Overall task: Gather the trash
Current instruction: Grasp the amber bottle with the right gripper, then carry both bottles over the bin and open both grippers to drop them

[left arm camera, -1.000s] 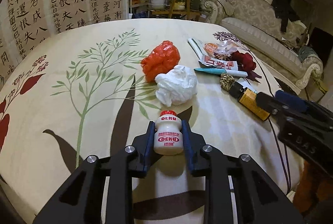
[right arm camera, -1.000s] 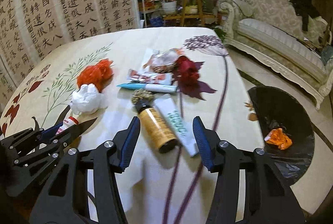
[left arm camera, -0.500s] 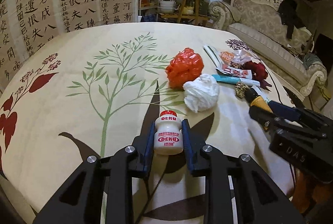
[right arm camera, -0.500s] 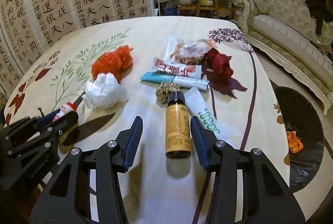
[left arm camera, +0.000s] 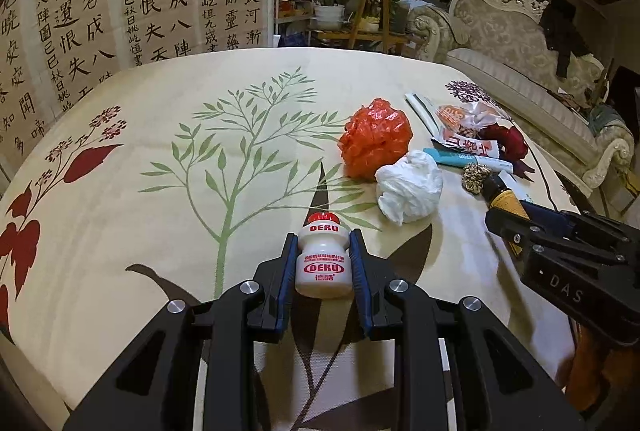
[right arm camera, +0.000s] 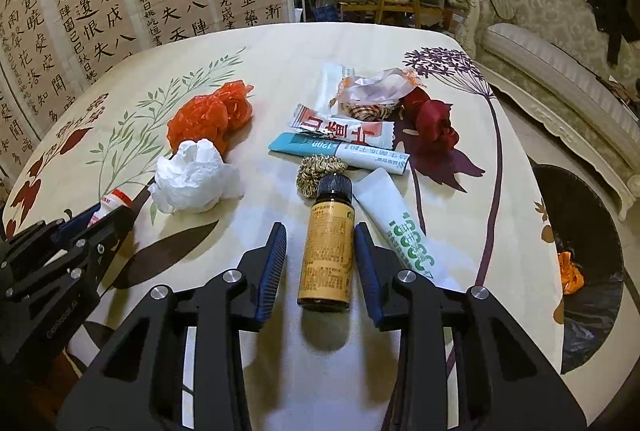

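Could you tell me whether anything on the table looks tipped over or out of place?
Yes: the brown bottle lies on its side between the open right gripper fingers, while the white DEKU bottle stands upright in the left gripper. No spill shows.

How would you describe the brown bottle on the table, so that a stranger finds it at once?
On the floral tablecloth, look at the trash pile's near end. The brown bottle lies on its side between the open right gripper fingers, black cap pointing away. Only it is amber with a tan label; its neighbour is a flat white tube.
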